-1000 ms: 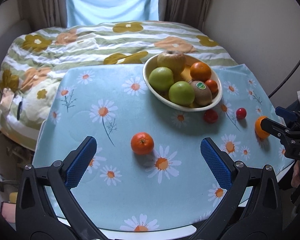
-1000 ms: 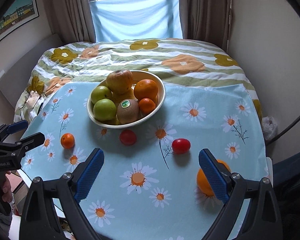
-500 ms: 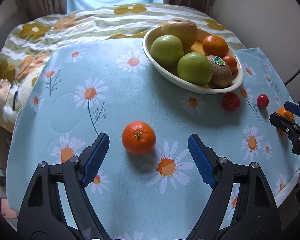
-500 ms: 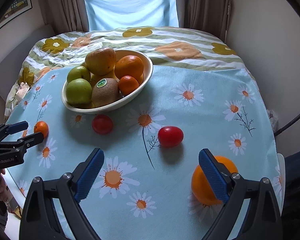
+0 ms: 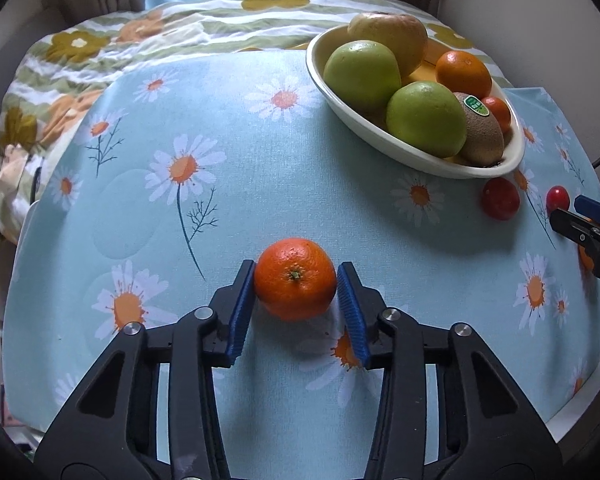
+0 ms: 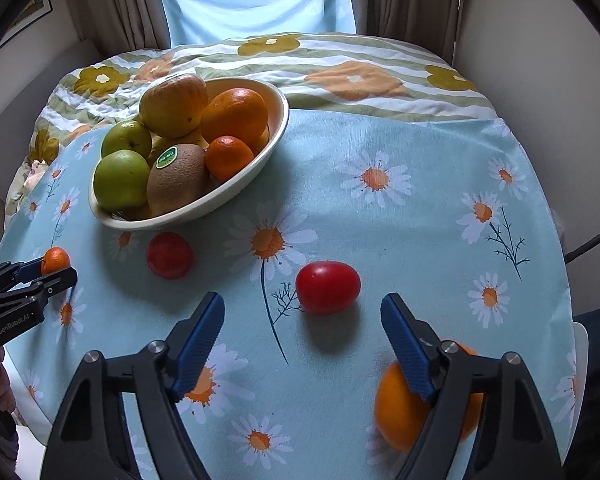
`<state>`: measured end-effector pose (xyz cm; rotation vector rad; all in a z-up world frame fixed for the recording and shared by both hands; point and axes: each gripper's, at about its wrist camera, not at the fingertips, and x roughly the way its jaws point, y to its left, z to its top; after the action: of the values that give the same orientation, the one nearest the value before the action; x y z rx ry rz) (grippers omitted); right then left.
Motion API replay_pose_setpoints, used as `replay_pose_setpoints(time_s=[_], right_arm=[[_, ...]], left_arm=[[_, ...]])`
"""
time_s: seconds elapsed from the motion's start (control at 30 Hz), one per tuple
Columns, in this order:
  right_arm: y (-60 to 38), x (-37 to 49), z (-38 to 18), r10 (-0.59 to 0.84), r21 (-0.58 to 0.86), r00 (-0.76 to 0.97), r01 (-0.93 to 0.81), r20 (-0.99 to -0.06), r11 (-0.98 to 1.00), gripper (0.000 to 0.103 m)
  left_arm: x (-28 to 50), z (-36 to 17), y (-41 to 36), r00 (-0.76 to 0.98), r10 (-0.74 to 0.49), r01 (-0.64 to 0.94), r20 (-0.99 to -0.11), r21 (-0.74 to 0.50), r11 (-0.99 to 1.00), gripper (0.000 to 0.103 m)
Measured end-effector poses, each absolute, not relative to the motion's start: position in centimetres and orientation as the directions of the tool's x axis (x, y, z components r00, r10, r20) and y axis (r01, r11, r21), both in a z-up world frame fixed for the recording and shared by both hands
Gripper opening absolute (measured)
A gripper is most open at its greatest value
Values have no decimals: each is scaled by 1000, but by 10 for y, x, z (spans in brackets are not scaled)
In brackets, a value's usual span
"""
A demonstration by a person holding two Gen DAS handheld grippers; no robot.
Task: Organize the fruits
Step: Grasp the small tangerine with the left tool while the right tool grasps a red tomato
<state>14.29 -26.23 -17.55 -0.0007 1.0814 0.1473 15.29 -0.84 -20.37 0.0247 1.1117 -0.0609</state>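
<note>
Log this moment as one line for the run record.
left gripper: shut on mandarin, on the cloth | right gripper: open, near red tomato | bowl: holds fruit

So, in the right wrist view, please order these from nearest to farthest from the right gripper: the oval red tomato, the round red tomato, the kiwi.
From the right gripper:
1. Oval red tomato, just ahead of the open fingers.
2. Round red tomato, ahead-left, beside the bowl.
3. Kiwi, in the bowl.

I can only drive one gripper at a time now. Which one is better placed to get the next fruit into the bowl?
Left. The left gripper already has its pads against both sides of the mandarin, ready to lift to the bowl. The right gripper is open, with the red tomato just ahead.
</note>
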Motion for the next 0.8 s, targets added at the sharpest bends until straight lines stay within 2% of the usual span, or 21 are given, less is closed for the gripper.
replay_pose_setpoints(time_s=[0.07,0.2,0.63,0.73,0.77,0.8], right_arm=[[-261,145,-177,117,68,457,-122,-882,990,75],[-261,152,-182,110,65,438,-117,-892,991,63],[-261,161,-183,95,49,435,-116,-895,992,53],[-261,162,-184,87,41,439,-114,-894,993,43],[-261,162,-184,84,37,441,-114,-894,993,35],[-262,162,-185,83,35,441,-114,-894,993,33]], left_arm=[[153,-204,-8,440,-44,63,-897,-18,998,43],[154,-204,-8,440,-35,64,-897,-8,998,43],[152,-203,-2,438,-44,41,-898,-29,999,43],[150,-201,2,445,-42,32,-894,-31,999,43],[150,-200,3,447,-44,30,-894,-34,999,43],[149,-199,4,450,-44,29,-892,-35,999,43]])
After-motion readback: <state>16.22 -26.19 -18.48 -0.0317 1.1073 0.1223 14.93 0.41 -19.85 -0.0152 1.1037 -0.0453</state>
